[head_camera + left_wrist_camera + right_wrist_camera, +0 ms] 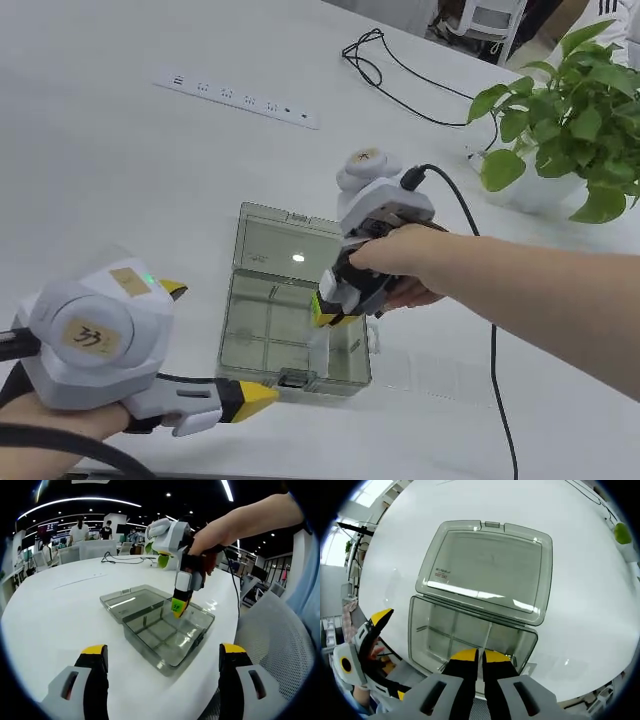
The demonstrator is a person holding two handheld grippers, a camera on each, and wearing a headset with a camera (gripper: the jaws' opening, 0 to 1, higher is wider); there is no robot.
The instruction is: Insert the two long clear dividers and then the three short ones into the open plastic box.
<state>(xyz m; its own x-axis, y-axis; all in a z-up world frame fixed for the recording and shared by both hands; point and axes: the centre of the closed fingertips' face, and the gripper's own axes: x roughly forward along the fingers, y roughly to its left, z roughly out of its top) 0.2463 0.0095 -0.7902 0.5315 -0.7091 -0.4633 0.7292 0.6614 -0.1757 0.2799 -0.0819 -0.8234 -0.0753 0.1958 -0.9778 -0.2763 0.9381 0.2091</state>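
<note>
**Right gripper set a divider into the box; left gripper waited open**

The right gripper had its jaws pressed together on a thin clear divider. The strip stood upright between the yellow tips and reached down into the near right part of the plastic box. Whether it was a long or a short piece could not be told, as the jaws hid its lower end. In the head view a hand held this gripper tilted down over the box's right half.

The left gripper hovered near the table's front edge, just left of the box, with its jaws spread wide and nothing between them.

The box sat on the white table, its lid folded flat behind it. Inside, clear partitions crossed to form compartments.

Farther back lay a power strip and a looped black cable. A leafy plant stood at the far right.
</note>
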